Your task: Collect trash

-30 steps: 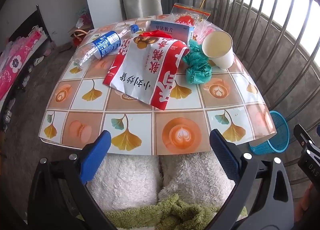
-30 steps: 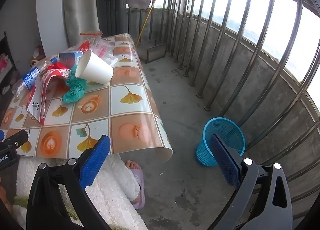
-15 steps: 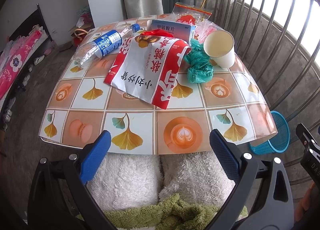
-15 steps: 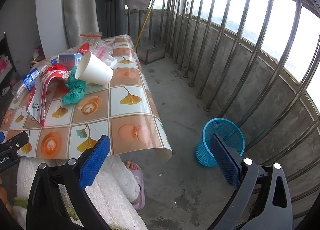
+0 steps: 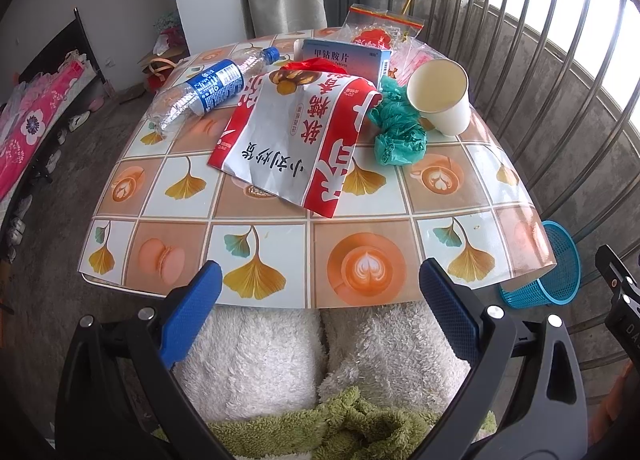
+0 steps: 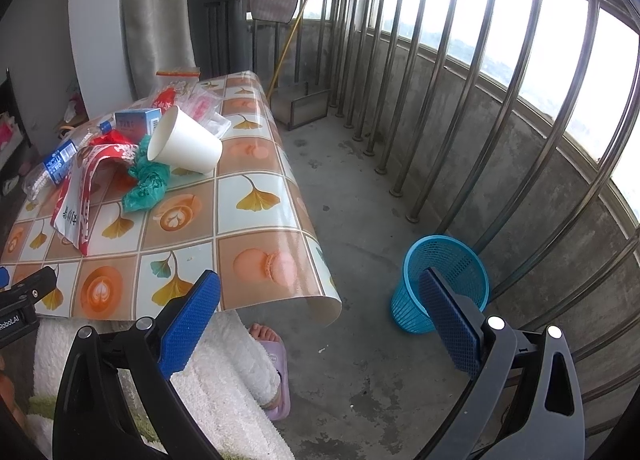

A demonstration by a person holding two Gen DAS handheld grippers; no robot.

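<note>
Trash lies across the far half of a patterned table [image 5: 280, 260]: a red-and-white snack bag [image 5: 292, 140], a crushed plastic bottle [image 5: 200, 94], a crumpled green bag [image 5: 396, 128], a tipped white paper cup [image 5: 440, 96] and a blue box [image 5: 346, 60]. My left gripper [image 5: 320, 304] is open, empty, hovering at the table's near edge. My right gripper [image 6: 320, 308] is open and empty off the table's right corner, above the floor. A blue mesh basket [image 6: 440, 280] stands on the floor beside the railing. The cup [image 6: 186, 146] and green bag [image 6: 146, 184] also show in the right wrist view.
Clear plastic packets [image 5: 384, 26] lie at the table's back. A metal railing [image 6: 500, 100] lines the right side. A person's legs in white fleece [image 5: 260, 360] and a foot in a purple slipper [image 6: 272, 360] sit under the table's near edge. A bed [image 5: 28, 128] stands left.
Both grippers have drifted slightly; the table looks a little nearer in the left wrist view. Nothing was taken hold of or moved on the table.
</note>
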